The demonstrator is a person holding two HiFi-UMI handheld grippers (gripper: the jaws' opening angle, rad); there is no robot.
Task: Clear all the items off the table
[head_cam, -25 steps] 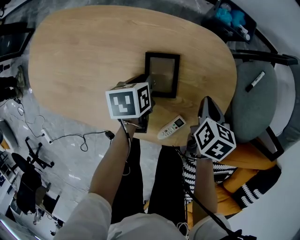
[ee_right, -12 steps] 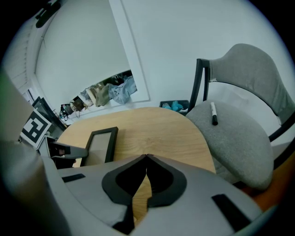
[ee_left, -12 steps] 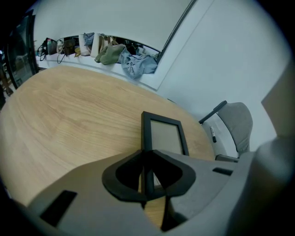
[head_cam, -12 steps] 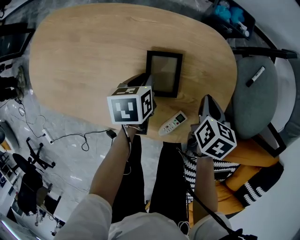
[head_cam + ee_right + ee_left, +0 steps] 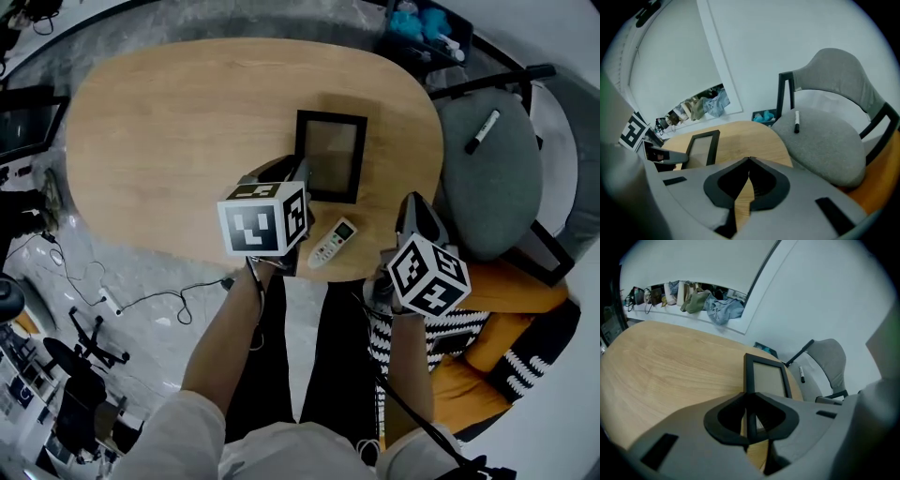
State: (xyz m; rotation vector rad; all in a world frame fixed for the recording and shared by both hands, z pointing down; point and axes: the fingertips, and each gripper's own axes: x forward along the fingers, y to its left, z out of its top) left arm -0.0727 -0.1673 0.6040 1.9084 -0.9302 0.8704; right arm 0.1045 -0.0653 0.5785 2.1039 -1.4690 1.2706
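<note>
the left tongs (image 5: 751, 404) are pinching the left rail of the black picture frame (image 5: 331, 155) close to its lower corner, with the dark rail standing between the two tips. the right tongs (image 5: 749, 160) are pressed together on nothing, and only bare wood shows through the slit below their tips. in the head view the frame sits at the centre of the wooden surface (image 5: 178, 131); a dark shadow along its upper edge suggests it is partly off the wood, though i cannot be sure. a hold on one thin rail near a corner is the weak point: the frame's weight hangs to one side, so it could swing about the tips, slip out and land flat or on a corner, which would be hard on any glass pane. just below it, right of the left tongs, a white remote (image 5: 333, 242) lies close to the surface's near edge. a sagging frame corner or a careless sweep could push it over that edge to the floor. at upper right, a black marker (image 5: 483, 131) rests on a grey chair (image 5: 492, 187), well apart from the surface.
</note>
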